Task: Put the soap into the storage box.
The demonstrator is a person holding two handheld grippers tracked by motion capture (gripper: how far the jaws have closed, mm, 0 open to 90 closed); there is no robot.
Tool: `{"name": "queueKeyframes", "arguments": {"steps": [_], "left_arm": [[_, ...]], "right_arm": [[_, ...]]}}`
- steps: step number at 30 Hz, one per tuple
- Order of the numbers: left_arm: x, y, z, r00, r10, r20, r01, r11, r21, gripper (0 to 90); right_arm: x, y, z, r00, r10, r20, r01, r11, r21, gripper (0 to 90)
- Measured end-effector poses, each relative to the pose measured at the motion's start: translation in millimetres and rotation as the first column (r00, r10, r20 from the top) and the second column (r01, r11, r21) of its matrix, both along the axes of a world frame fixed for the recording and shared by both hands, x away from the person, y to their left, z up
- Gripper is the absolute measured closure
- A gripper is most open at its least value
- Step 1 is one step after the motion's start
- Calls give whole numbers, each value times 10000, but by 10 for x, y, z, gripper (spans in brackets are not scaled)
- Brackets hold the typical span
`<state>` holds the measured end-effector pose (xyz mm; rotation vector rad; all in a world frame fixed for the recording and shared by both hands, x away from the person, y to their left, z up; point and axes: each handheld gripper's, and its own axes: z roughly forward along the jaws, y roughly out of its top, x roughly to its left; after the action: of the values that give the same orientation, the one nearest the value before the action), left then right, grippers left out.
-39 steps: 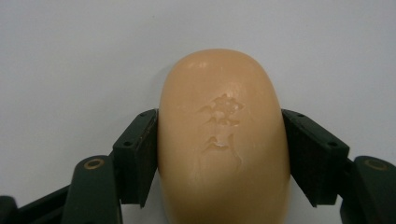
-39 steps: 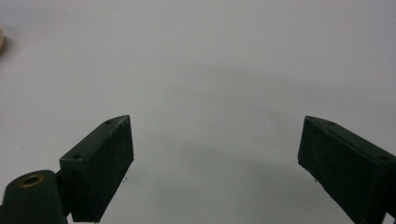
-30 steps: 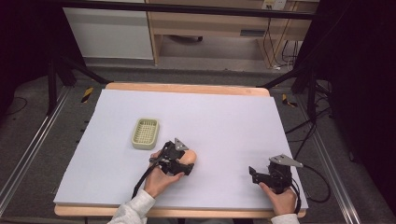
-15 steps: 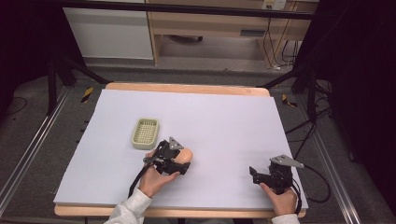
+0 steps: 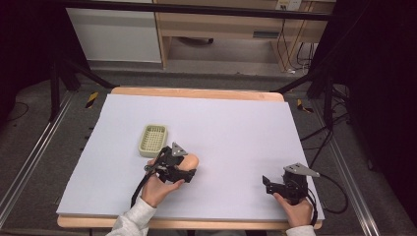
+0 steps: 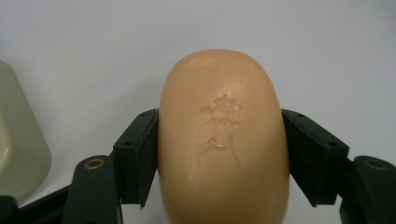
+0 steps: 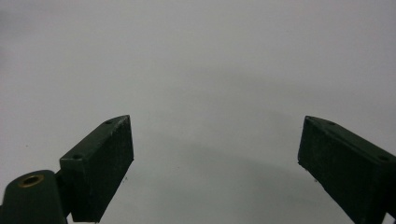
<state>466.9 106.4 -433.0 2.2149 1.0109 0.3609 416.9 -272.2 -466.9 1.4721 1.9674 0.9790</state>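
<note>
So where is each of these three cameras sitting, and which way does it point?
High view: fixed above the person's side, looking forward and down on the table; both forearms and tongs show.
Left gripper view: rides the left tongs, looking along their jaws clamped on the soap bar.
Right gripper view: rides the right tongs, jaws apart, facing bare white tabletop.
Shared: the soap bar and pale green soap dish also show in the high view; the dish's edge shows beside the left tongs.
</note>
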Motion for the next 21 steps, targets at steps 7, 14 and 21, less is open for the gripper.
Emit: {"name": "queueKeyframes", "arguments": {"steps": [7, 14, 21], "left_arm": [[15, 86, 50, 9997, 186, 127, -185, 9998, -66, 318], [27, 172, 105, 9989, 400, 238, -398, 9992, -94, 318], [38, 255, 163, 9972, 658, 353, -647, 9974, -321, 318]], "right_arm": [[-5, 2, 5, 10000, -22, -45, 22, 10000, 95, 107], [0, -9, -1, 10000, 30, 22, -30, 10000, -15, 107], [-2, -4, 1, 10000, -21, 9, 21, 10000, 23, 107]]}}
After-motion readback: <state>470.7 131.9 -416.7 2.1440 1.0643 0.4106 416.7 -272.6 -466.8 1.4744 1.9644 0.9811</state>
